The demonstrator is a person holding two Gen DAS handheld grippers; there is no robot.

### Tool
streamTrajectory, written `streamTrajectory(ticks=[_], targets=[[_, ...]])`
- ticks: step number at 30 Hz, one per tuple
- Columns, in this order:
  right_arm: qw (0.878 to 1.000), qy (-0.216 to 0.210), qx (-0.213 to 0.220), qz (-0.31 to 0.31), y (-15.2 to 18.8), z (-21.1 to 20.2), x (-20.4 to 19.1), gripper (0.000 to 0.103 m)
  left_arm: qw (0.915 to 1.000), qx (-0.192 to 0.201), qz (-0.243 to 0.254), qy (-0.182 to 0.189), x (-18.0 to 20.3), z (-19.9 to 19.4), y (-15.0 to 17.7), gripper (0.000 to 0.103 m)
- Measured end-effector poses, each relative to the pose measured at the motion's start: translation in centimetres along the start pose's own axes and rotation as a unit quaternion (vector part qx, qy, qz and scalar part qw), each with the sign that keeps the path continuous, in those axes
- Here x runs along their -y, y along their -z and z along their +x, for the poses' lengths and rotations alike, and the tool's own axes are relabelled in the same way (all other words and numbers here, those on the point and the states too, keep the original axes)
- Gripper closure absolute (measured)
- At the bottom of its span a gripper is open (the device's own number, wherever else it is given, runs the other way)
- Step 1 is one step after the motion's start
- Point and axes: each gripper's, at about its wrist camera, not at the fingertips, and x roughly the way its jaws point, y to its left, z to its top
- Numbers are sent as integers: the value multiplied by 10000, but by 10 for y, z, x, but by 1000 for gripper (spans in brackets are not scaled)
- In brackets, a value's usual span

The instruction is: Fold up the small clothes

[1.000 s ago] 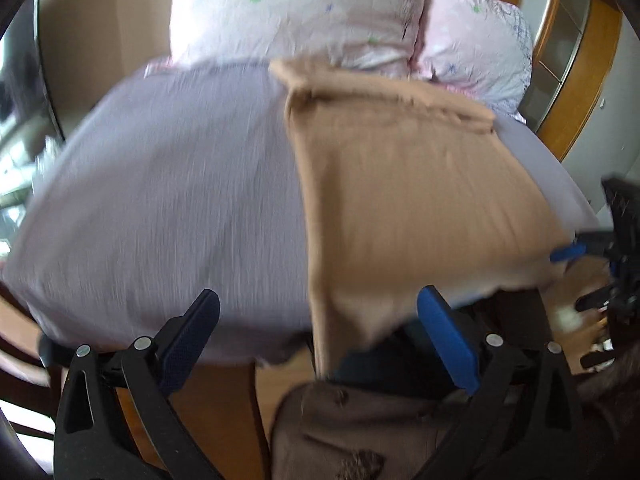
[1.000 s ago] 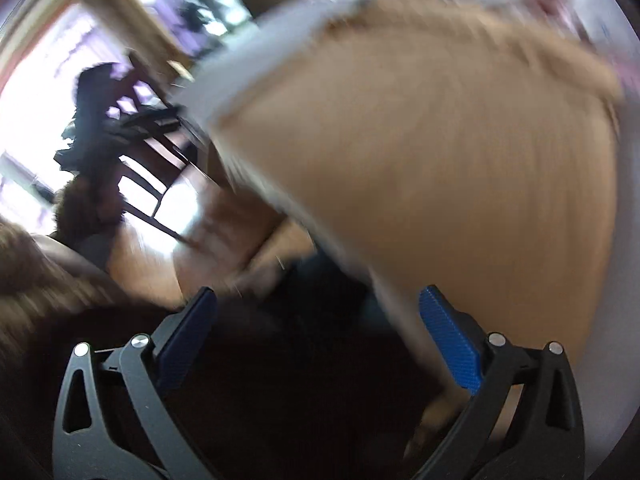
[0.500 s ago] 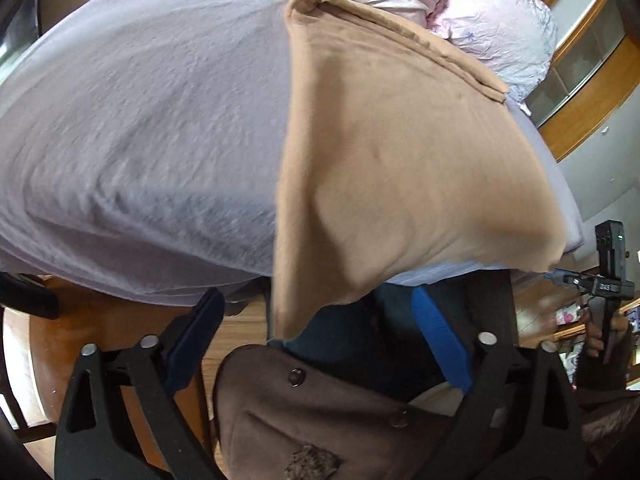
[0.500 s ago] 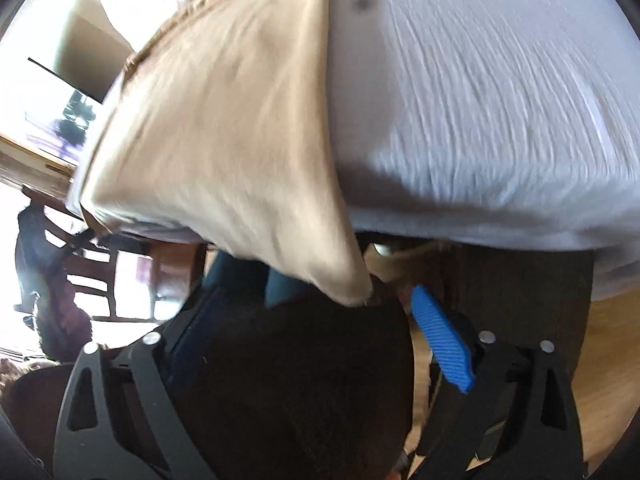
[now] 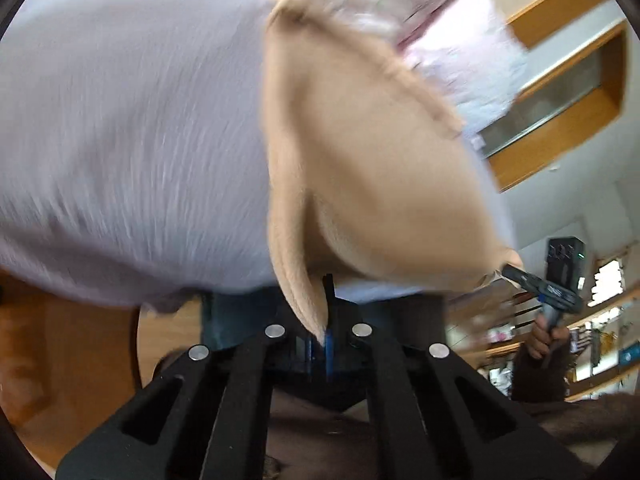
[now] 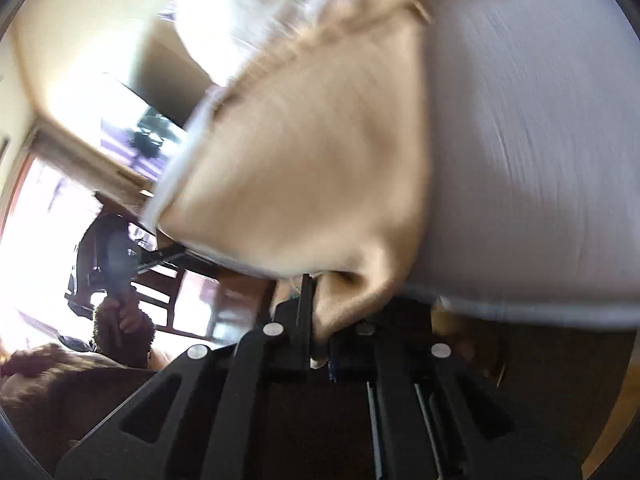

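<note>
A tan cloth [image 5: 372,168] lies spread on a bed with a pale lilac sheet [image 5: 132,140], its near edge hanging over the bed's edge. My left gripper [image 5: 320,320] is shut on the cloth's near left corner. My right gripper [image 6: 320,328] is shut on the cloth's [image 6: 320,160] near right corner. The right gripper also shows in the left wrist view [image 5: 536,284], pinching the far corner. Both views are blurred.
Pink-white pillows [image 5: 448,24] lie at the head of the bed. The person's brown coat [image 6: 52,384] and dark trousers are close below the grippers. Wooden floor [image 5: 80,352] and wood-framed furniture [image 5: 560,92] surround the bed.
Both grippers were open just short of the cloth's hanging corners. Both have moved in and shut on those corners.
</note>
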Motion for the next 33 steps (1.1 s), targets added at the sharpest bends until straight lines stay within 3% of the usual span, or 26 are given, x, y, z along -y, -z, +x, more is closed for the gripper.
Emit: streamTrajectory(ticks=[3, 5, 8, 10, 13, 16, 18, 19, 20, 21, 22, 24, 26, 27, 29, 30, 33], targets=[[9966, 244, 612, -503, -73, -15, -31, 97, 9976, 572, 364, 128, 23, -27, -47, 100], [9901, 602, 1062, -686, -125, -15, -43, 97, 9949, 831, 566, -83, 36, -29, -88, 100], [9783, 1217, 1603, -499, -212, 0, -28, 97, 9905, 1174, 602, -397, 49, -10, -168, 100], [9689, 1735, 1746, -244, -260, 28, -8, 97, 9881, 1305, 480, -661, 50, 16, -226, 100], [9629, 2231, 1469, 384, -308, 80, 35, 97, 9878, 1143, 100, -1048, 36, 75, -292, 100], [9653, 2089, 1021, 1186, -322, 116, 81, 97, 9885, 708, -268, -1306, 12, 119, -319, 100], [9657, 2015, 974, 1320, -322, 127, 90, 93, 9884, 628, -469, -1298, -3, 132, -325, 100], [9663, 1974, 977, 1333, -325, 130, 94, 73, 9893, 630, -626, -1161, -11, 133, -326, 100], [9658, 1984, 1041, 1307, -326, 128, 95, 60, 9899, 647, -815, -967, -18, 133, -328, 99], [9637, 2044, 1165, 1258, -326, 125, 92, 36, 9896, 671, -1091, -647, -29, 130, -327, 99], [9609, 2101, 1377, 1164, -324, 116, 88, 31, 9882, 703, -1269, -484, -35, 126, -326, 97], [9670, 1769, 1594, 903, -320, 105, 77, 31, 9831, 1040, -1437, -442, -42, 107, -324, 85], [9753, 1456, 1499, 712, -313, 105, 72, 31, 9804, 1262, -1388, -596, -42, 89, -322, 36], [9792, 1370, 1356, 637, -311, 110, 71, 32, 9794, 1335, -1313, -756, -40, 80, -317, 32], [9843, 1259, 1149, 468, -302, 117, 68, 48, 9819, 1285, -1124, -815, -34, 71, -311, 32], [9853, 1175, 1169, 425, -296, 117, 66, 50, 9841, 1207, -1035, -795, -31, 67, -304, 32], [9945, 875, 414, 412, -302, 142, 63, 50, 9886, 1012, -677, -884, -21, 63, -286, 32]])
